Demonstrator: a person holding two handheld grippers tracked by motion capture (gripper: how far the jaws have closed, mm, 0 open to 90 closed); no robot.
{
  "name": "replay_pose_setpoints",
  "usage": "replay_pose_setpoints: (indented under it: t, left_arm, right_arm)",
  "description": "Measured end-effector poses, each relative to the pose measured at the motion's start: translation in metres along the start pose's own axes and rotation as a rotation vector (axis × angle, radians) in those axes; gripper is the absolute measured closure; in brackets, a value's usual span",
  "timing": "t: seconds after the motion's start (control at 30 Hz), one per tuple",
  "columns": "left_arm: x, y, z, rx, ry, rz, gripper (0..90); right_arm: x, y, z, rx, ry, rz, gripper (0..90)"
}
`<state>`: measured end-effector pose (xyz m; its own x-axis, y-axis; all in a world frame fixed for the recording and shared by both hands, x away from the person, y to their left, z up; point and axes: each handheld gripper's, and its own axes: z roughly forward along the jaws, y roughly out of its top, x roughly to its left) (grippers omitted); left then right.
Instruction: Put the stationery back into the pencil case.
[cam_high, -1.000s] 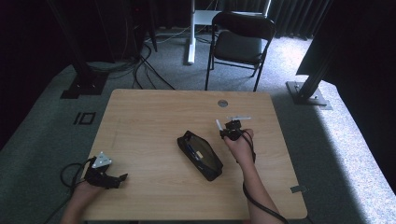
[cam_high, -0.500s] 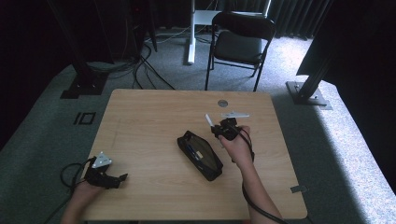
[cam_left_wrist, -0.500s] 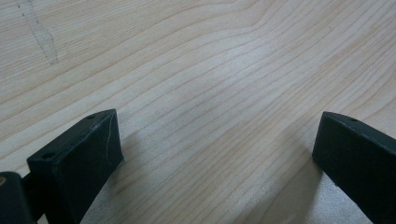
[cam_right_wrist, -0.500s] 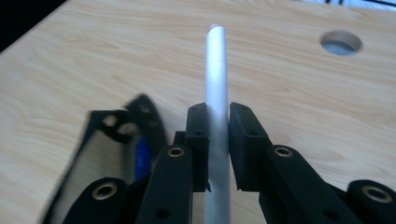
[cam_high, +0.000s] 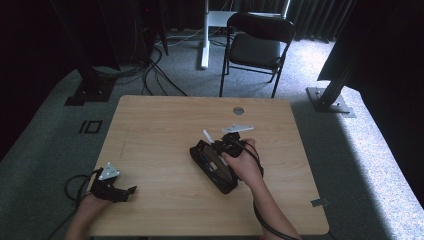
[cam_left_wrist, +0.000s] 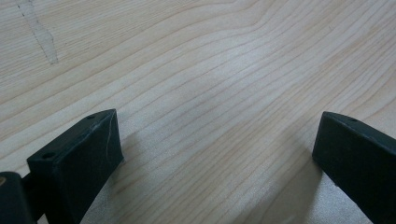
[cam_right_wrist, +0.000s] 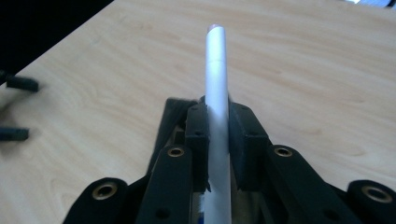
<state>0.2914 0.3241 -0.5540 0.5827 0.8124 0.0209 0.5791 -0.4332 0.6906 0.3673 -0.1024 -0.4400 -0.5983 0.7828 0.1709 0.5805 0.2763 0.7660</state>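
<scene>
Pen (cam_right_wrist: 217, 93): plain white, no readable writing
Right gripper (cam_right_wrist: 218, 144): clamped on pen — above black case (cam_high: 212, 167)
Left gripper (cam_left_wrist: 215, 154): wide apart, empty — table (cam_left_wrist: 210, 70)

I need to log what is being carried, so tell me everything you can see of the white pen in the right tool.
The white pen is a slim, smooth, round stick, plastic by its look, with a faint seam near its far end and a slightly pinkish tip. The right tool is shut on it, a black pad pressing each side. It juts beyond the pads, over the open black pencil case, pointing up and away across the wooden table.
</scene>
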Motion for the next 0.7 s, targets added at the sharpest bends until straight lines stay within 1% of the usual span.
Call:
replay_pose_setpoints:
  t: [0.07,0.2,0.23,0.3,0.33,0.43,0.5,0.67,0.7]
  left_arm:
    - [0.0,0.0,0.0,0.0,0.0,0.0,1.6]
    - [0.0,0.0,0.0,0.0,0.001,0.002,1.6]
    - [0.0,0.0,0.0,0.0,0.0,0.0,1.6]
    - [0.0,0.0,0.0,0.0,0.0,-0.002,1.6]
    - [0.0,0.0,0.0,0.0,-0.001,-0.002,1.6]
    - [0.0,0.0,0.0,0.0,0.0,-0.002,1.6]
    - [0.0,0.0,0.0,0.0,0.0,0.0,1.6]
    - [0.0,0.0,0.0,0.0,0.0,-0.001,1.6]
    - [0.0,0.0,0.0,0.0,0.0,-0.001,1.6]
  right_arm:
    - [0.003,-0.002,0.002,0.013,0.011,-0.012,78.5]
    - [0.007,-0.005,0.006,0.03,0.015,-0.03,78.5]
    - [0.008,-0.008,0.009,0.043,0.018,-0.041,78.5]
    - [0.01,-0.01,0.012,0.048,0.022,-0.044,78.5]
    - [0.011,-0.012,0.013,0.061,0.022,-0.052,78.5]
    - [0.011,-0.015,0.017,0.075,0.019,-0.053,78.5]
    - [0.01,-0.021,0.02,0.094,0.013,-0.048,78.5]
    - [0.011,-0.026,0.023,0.128,0.005,-0.063,78.4]
    - [0.011,-0.026,0.023,0.128,0.005,-0.063,78.4]
